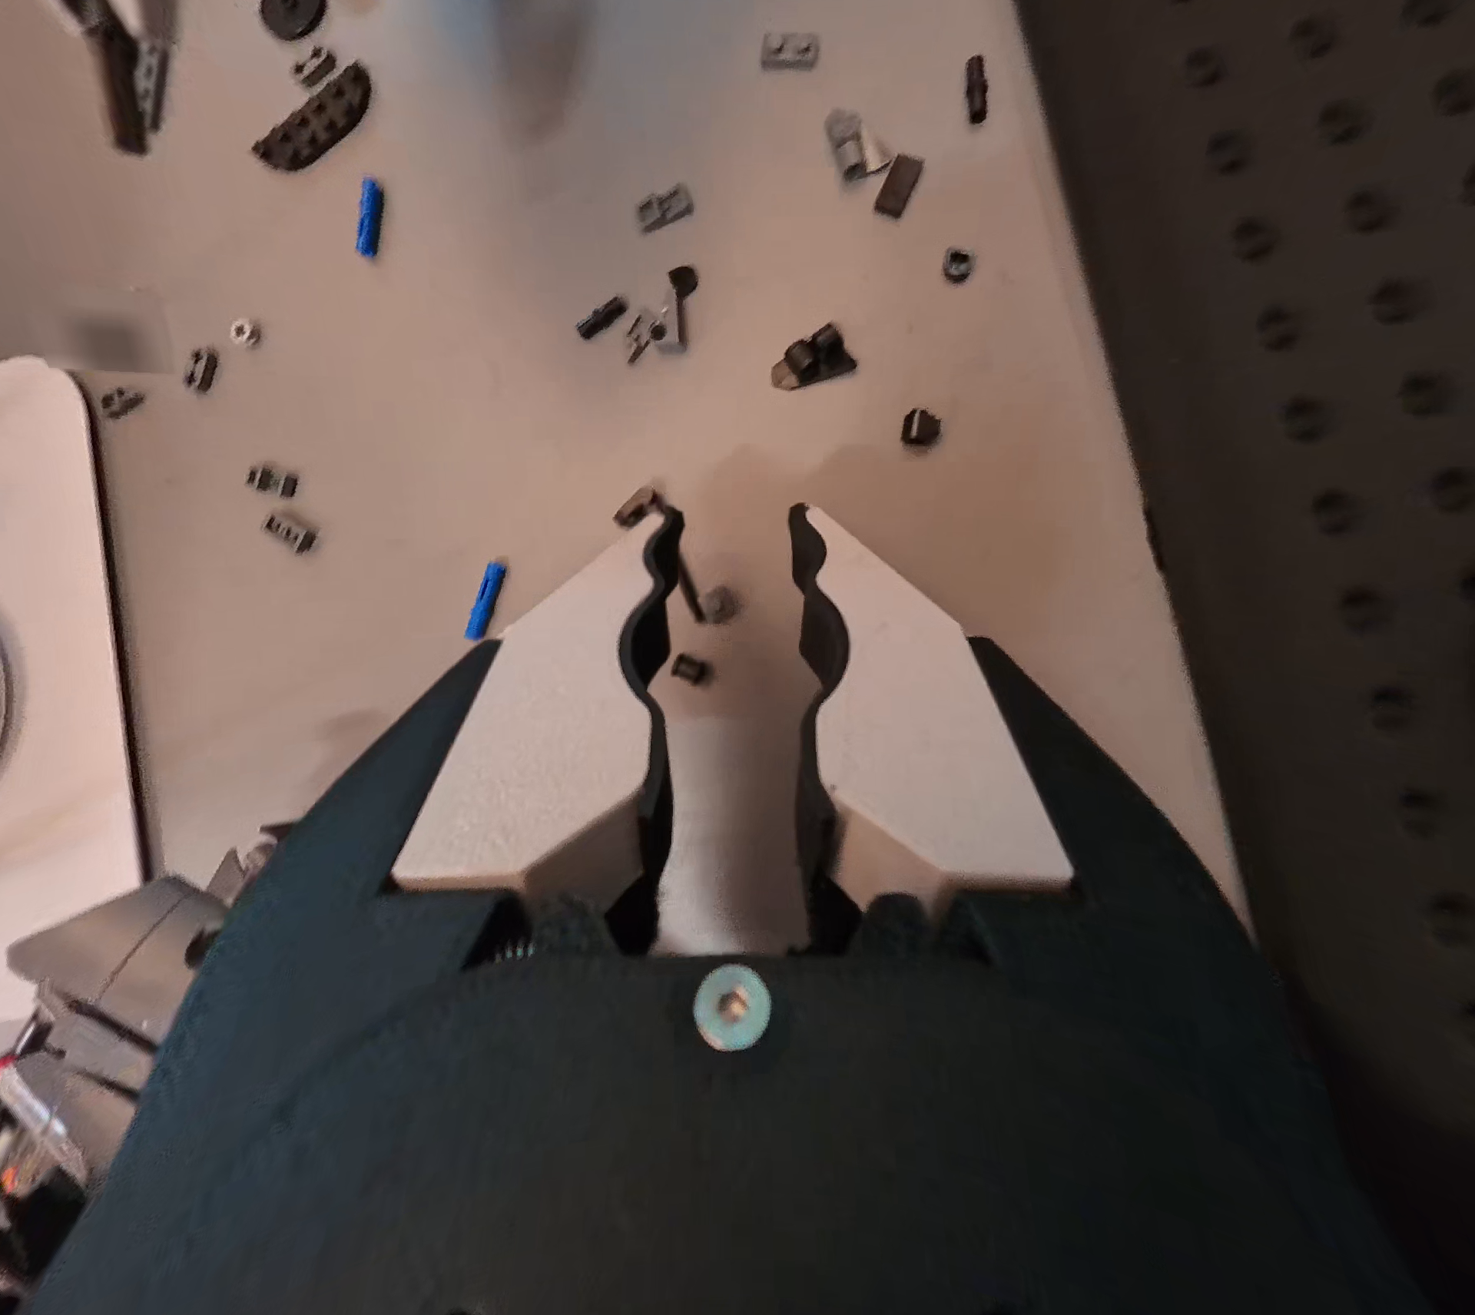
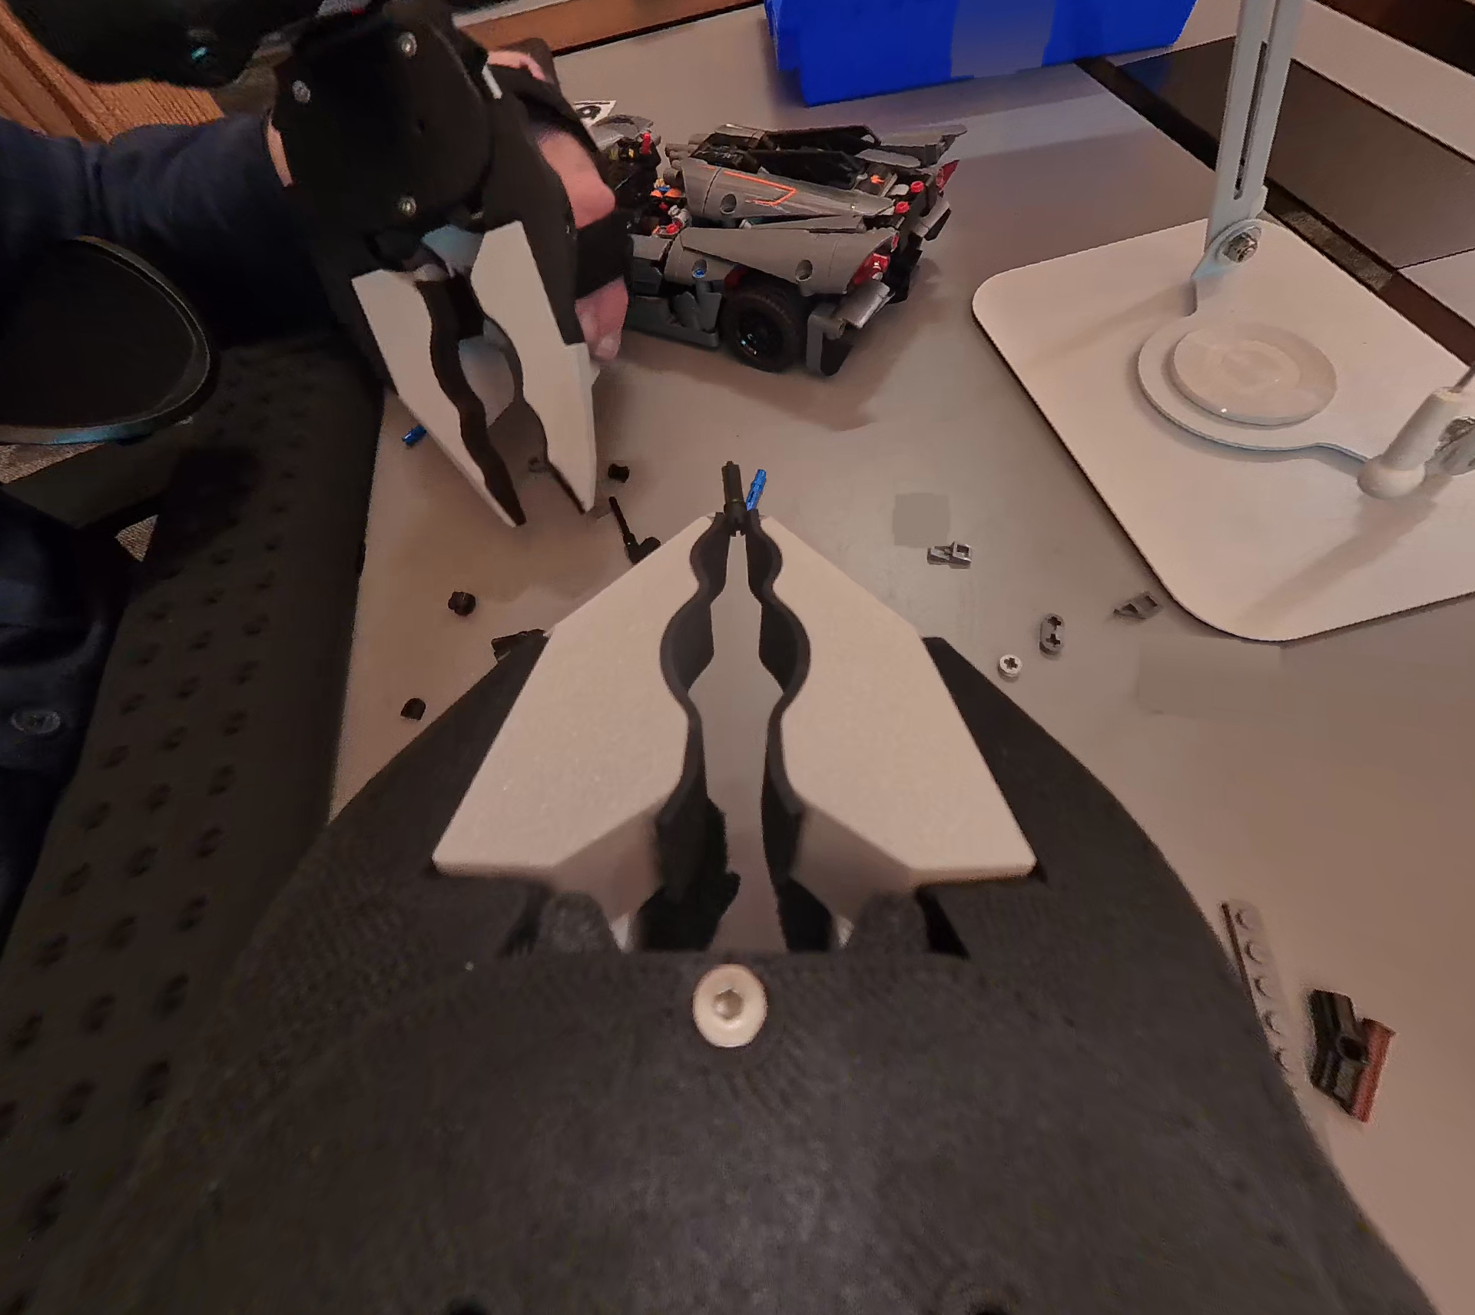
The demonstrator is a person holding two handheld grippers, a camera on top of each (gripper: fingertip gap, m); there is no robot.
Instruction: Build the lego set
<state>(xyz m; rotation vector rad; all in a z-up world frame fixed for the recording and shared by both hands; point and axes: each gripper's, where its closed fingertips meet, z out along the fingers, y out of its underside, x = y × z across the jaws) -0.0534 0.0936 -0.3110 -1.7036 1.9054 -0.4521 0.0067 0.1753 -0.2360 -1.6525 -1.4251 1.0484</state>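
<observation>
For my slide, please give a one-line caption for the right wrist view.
Right gripper pinches a small black-and-blue pin piece above the table; the open left gripper reaches loose parts near the grey Lego car.

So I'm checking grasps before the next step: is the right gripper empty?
No, the right gripper is shut on a small black and blue pin piece that sticks out past its fingertips.
</observation>
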